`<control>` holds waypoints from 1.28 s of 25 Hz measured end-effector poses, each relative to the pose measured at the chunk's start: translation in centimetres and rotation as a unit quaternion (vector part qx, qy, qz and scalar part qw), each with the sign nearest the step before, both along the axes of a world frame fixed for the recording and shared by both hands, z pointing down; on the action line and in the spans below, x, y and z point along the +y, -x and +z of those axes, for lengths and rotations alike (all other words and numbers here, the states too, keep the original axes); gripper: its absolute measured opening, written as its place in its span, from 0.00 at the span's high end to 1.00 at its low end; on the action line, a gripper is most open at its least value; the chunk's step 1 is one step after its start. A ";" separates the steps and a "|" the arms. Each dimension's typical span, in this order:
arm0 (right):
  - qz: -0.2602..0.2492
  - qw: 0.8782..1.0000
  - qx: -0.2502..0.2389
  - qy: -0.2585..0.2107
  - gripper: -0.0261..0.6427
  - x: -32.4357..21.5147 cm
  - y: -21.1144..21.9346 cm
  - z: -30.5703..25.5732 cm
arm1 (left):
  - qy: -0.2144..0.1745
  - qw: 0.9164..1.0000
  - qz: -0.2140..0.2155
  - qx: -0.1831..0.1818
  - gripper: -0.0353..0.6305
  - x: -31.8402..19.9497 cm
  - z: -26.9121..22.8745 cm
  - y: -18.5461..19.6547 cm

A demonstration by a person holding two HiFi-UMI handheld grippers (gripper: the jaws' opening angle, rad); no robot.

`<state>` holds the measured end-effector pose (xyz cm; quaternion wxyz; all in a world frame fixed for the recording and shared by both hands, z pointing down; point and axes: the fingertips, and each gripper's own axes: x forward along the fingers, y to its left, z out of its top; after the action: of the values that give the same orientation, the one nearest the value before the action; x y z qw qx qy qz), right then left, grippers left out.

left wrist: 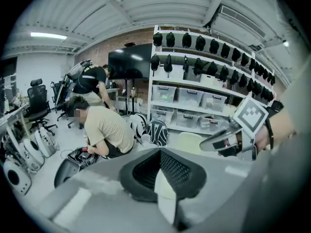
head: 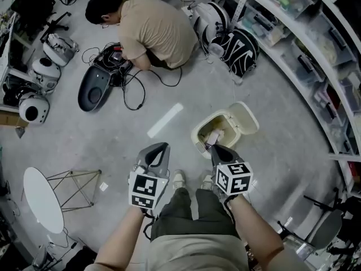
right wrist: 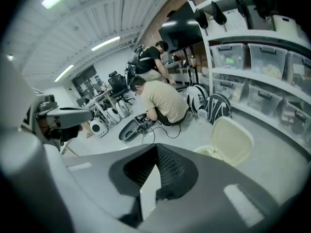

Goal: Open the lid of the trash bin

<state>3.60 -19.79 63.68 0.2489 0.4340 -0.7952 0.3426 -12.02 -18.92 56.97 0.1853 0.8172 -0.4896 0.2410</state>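
The cream trash bin (head: 210,130) stands on the grey floor just ahead of my feet, its lid (head: 246,118) swung up and back, paper scraps showing inside. My right gripper (head: 218,151) hovers over the bin's near rim, jaws shut and empty. Further left, over bare floor, my left gripper (head: 156,153) is also shut and empty. In the right gripper view the raised lid (right wrist: 233,141) stands upright beyond my right gripper (right wrist: 155,152). The left gripper view shows my left gripper (left wrist: 160,159), the lid (left wrist: 188,141) and the right gripper (left wrist: 227,141).
A person in a tan shirt (head: 155,30) crouches on the floor ahead, working on a dark device (head: 96,86) with cables. Helmets and bags (head: 240,47) lie by the shelving (head: 316,66) on the right. A white oval table (head: 42,199) and wire frame (head: 76,188) stand left.
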 end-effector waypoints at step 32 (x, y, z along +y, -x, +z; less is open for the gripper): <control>-0.056 0.908 -0.060 -0.411 0.96 8.2 -5.8 -48.9 | -0.283 0.959 0.018 0.004 0.94 6.9 -39.2 -5.4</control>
<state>9.43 -11.60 14.83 0.0192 0.4309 -0.9022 -0.0035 -6.63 -12.00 17.77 -0.0560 0.8457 -0.5226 0.0926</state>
